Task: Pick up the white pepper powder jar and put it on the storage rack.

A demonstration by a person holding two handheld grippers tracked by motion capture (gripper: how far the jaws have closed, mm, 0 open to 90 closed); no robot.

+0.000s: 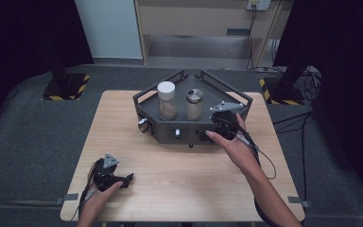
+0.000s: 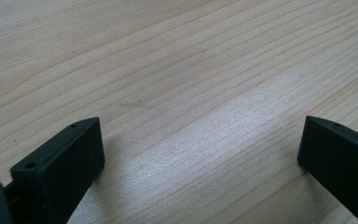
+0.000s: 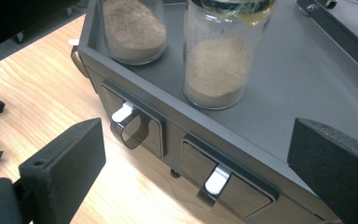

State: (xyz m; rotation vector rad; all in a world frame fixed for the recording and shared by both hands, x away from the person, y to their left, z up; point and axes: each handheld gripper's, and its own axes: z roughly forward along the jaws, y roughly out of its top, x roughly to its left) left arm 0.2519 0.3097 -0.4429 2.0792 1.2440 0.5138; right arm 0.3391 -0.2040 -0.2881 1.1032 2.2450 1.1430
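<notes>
- The left gripper (image 2: 200, 154) is resting low at the near left of the wooden table (image 1: 179, 189), its two black jaws spread wide apart and holding nothing — bare wood grain is lying between them.
- In the high view, the left gripper (image 1: 123, 179) is sitting in the person's left hand (image 1: 97, 196), with a grey three-cornered plate on top and its tips pointing right.
- The right gripper (image 3: 196, 158) is also standing wide open and empty, its jaws framing the near front wall of a dark grey angular rack (image 3: 279, 93).
- Two small drawer fronts are showing on that wall, each with a white-tipped pull: the left pull (image 3: 123, 112) and the right pull (image 3: 216, 179).
- On the rack's flat top, two clear jars of sandy powder are standing side by side — the left jar (image 3: 133, 30) and the right jar (image 3: 219, 65).
- From the high view, the right hand (image 1: 234, 146) is holding the right gripper (image 1: 224, 120) at the rack's (image 1: 144, 97) near right front; the left jar (image 1: 166, 100) is wearing a white lid, the right jar (image 1: 194, 104) a silver one.
- The rack is sitting at the table's far centre, well apart from the left gripper.
</notes>
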